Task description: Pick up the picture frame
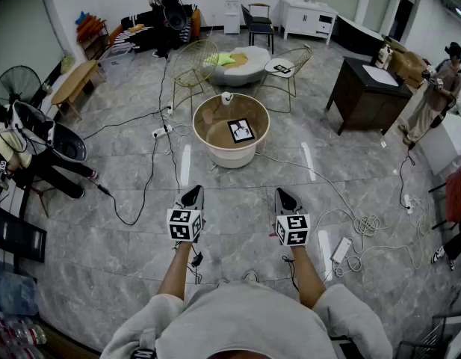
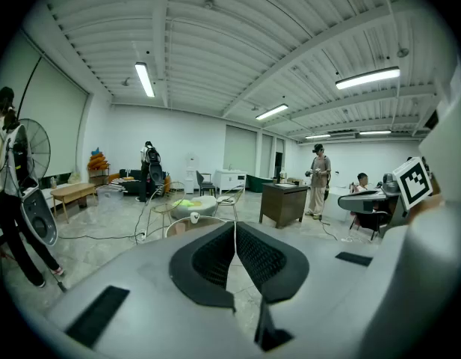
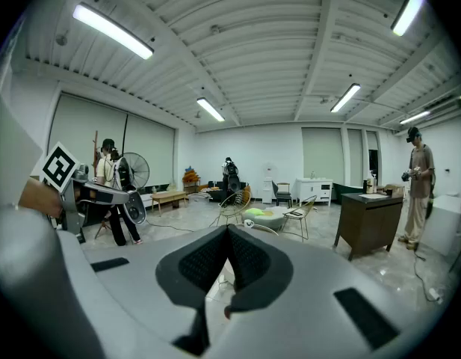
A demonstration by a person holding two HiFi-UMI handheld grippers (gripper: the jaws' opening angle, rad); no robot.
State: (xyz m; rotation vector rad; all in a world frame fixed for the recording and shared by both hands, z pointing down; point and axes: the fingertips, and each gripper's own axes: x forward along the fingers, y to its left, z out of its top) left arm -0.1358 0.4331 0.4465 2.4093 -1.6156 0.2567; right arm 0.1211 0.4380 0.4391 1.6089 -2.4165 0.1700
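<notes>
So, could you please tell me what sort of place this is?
Probably a large indoor hall staged as a lounge for recording: a round table holding a picture frame, wire chairs, cables trailing across the tiled floor, and a person wearing a headset.

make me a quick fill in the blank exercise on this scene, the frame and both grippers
1. The picture frame lies flat on a ____ table.
2. The left gripper, well short of the table, has its jaws ____.
3. Between the closed jaws of the right gripper there is ____.

Missing words: round; shut; nothing
</notes>
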